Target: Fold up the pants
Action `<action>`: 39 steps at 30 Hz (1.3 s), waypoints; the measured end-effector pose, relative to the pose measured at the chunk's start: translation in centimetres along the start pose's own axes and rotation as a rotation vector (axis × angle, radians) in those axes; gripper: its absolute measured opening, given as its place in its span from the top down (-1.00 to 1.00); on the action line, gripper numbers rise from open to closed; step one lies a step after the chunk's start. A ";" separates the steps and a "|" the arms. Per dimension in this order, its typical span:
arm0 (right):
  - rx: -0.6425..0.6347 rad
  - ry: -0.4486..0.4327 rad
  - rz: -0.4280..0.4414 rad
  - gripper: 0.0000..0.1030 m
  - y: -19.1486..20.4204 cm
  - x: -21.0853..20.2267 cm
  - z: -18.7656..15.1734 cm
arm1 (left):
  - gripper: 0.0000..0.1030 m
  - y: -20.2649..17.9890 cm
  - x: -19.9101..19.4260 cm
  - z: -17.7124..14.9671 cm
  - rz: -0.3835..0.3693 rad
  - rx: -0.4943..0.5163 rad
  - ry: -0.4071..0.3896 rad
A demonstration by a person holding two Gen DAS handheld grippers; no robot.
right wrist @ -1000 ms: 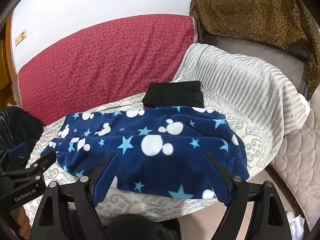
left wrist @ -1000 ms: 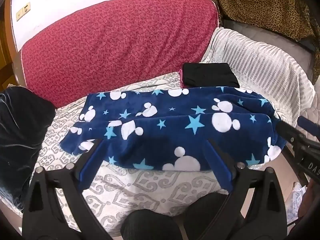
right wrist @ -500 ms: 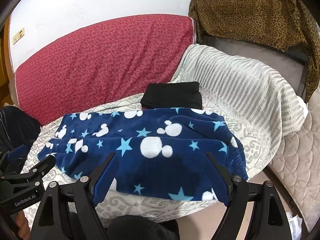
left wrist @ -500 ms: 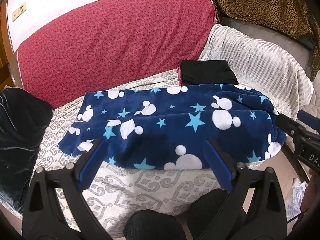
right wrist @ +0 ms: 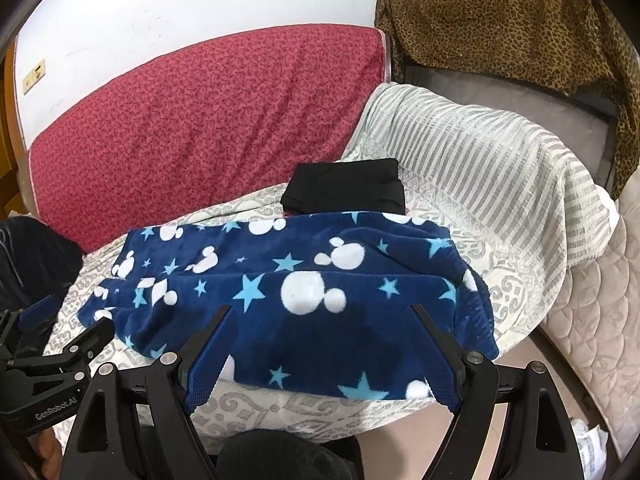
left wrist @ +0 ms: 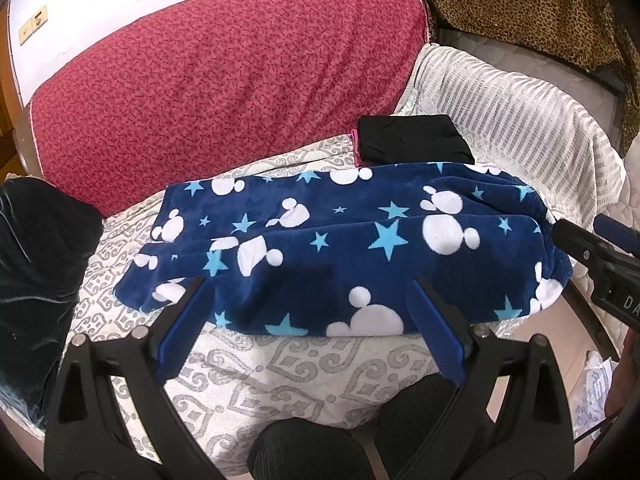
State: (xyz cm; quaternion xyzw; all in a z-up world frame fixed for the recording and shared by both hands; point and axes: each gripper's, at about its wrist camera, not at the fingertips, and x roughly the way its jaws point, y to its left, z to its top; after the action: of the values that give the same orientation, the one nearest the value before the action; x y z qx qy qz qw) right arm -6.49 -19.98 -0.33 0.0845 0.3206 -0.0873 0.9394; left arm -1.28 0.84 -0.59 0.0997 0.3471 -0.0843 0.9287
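Where pants overlap, black garment half-hidden

The folded black garment has its near edge tucked out of sight behind the blue star-print pants. The right gripper pokes in from the frame edge, its body cut off, so its jaw gap can't be judged there. The dark velvet bundle runs off the left side. The pants' far hem is hidden in folds.
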 end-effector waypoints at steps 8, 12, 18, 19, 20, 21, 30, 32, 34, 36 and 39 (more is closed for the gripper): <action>0.006 0.002 0.000 -0.67 -0.2 -0.2 -0.1 | -0.88 -0.1 -0.2 0.1 -0.007 -0.004 -0.001; 0.008 -0.002 0.000 -0.67 -0.2 -0.3 0.0 | -0.88 0.0 -0.3 0.0 -0.008 -0.005 -0.002; 0.008 0.004 0.002 -0.67 -0.2 -0.4 -0.2 | -0.88 0.0 -0.3 -0.1 -0.010 -0.009 0.003; 0.008 0.006 0.001 -0.67 -0.2 -0.4 -0.3 | -0.88 0.0 -0.4 -0.2 -0.009 -0.008 0.004; 0.008 0.007 0.002 -0.67 -0.2 -0.4 -0.3 | -0.88 0.1 -0.3 -0.2 -0.009 -0.007 0.004; 0.008 0.007 0.002 -0.67 -0.2 -0.4 -0.3 | -0.88 0.1 -0.4 -0.3 -0.009 -0.007 0.004; 0.008 0.010 0.001 -0.67 -0.1 -0.5 -0.5 | -0.88 0.1 -0.3 -0.6 -0.013 -0.009 0.007; 0.009 0.012 0.001 -0.67 -0.1 -0.5 -0.6 | -0.88 0.1 -0.2 -0.6 -0.014 -0.010 0.007; 0.010 0.016 0.001 -0.67 -0.1 -0.4 -0.7 | -0.88 0.1 -0.2 -0.7 -0.014 -0.011 0.009; 0.009 0.018 0.000 -0.67 -0.1 -0.3 -0.7 | -0.88 0.2 -0.1 -0.8 -0.014 -0.012 0.011; 0.011 0.021 0.001 -0.67 0.0 -0.3 -0.7 | -0.88 0.3 -0.1 -0.8 -0.015 -0.017 0.013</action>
State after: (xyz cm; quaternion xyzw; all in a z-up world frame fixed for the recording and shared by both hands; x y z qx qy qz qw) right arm -7.13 -19.83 -0.70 0.0906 0.3297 -0.0875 0.9357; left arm -1.79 1.35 -1.13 0.0897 0.3547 -0.0878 0.9265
